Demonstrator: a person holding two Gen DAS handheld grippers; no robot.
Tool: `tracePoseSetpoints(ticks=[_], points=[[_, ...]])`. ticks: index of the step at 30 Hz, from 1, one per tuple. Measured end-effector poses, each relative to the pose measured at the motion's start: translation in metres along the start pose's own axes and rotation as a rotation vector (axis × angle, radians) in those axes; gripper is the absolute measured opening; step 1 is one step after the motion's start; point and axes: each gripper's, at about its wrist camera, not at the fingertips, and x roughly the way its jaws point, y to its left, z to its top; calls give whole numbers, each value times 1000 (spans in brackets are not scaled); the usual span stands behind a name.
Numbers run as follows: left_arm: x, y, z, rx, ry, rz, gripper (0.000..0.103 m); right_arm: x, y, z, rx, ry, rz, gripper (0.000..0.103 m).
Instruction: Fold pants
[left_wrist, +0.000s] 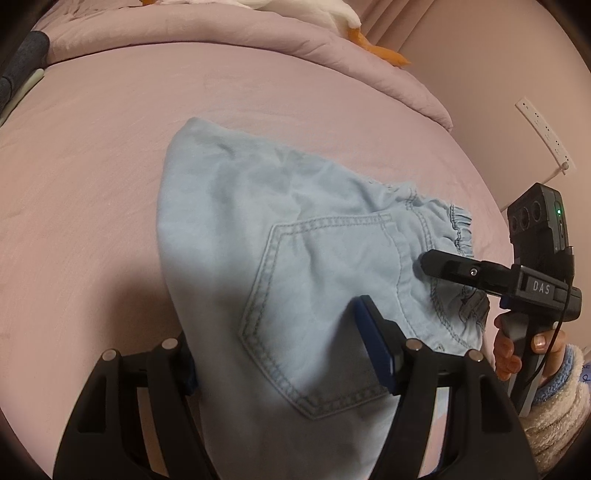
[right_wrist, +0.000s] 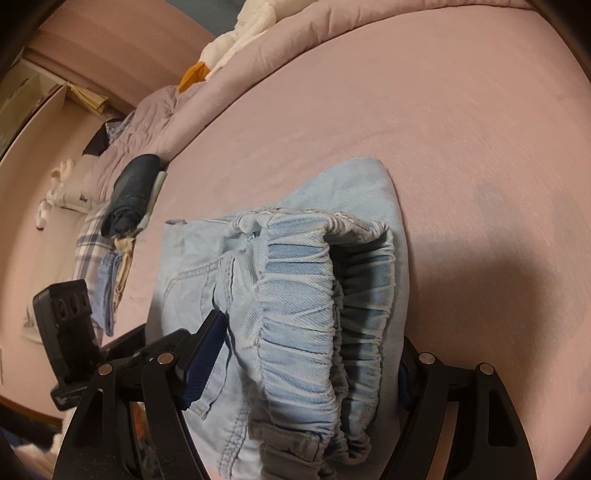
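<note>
Left wrist view. The pants (left_wrist: 295, 266), light blue denim, lie folded on the pink bed sheet (left_wrist: 92, 184), back pocket (left_wrist: 317, 314) facing up, elastic waistband (left_wrist: 458, 229) toward the right. My left gripper (left_wrist: 280, 354) has its jaws spread wide, one on either side of the near end of the fabric; the blue pad of the right finger (left_wrist: 373, 343) rests against the cloth beside the pocket, and the left finger is mostly hidden under the pants edge. The jaws are not closed on the cloth. My right gripper (left_wrist: 428, 264) comes in from the right with its tip on the denim just below the waistband; from this side I cannot tell how far its jaws are apart. The right hand (left_wrist: 517, 347) holds its handle, fleece cuff at the wrist. A rumpled pink duvet (left_wrist: 221, 40) lies along the far edge of the bed, with a white and orange plush toy (left_wrist: 332, 14) on it.

Right wrist view. The gathered waistband (right_wrist: 306, 306) fills the space between my right jaws, which stand wide apart, straddling the waist end of the pants (right_wrist: 351, 192) without pinching it. The left gripper's body (right_wrist: 70, 325) shows at lower left. Dark rolled clothing (right_wrist: 133, 192) and a plaid item (right_wrist: 88, 243) lie at the far bed edge.
</note>
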Motion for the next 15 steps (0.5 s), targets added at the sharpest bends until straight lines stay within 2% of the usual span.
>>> tracePoseSetpoints(ticks=[7, 12, 15], points=[[2, -5, 3, -3, -2, 6, 69, 2, 11, -3, -36, -23, -60, 77], [1, -9, 2, -1, -1, 19, 69, -1, 14, -6, -53, -40, -86, 65], [0, -12, 1, 2, -2, 22, 69, -4, 13, -7, -51, -47, -84, 62]])
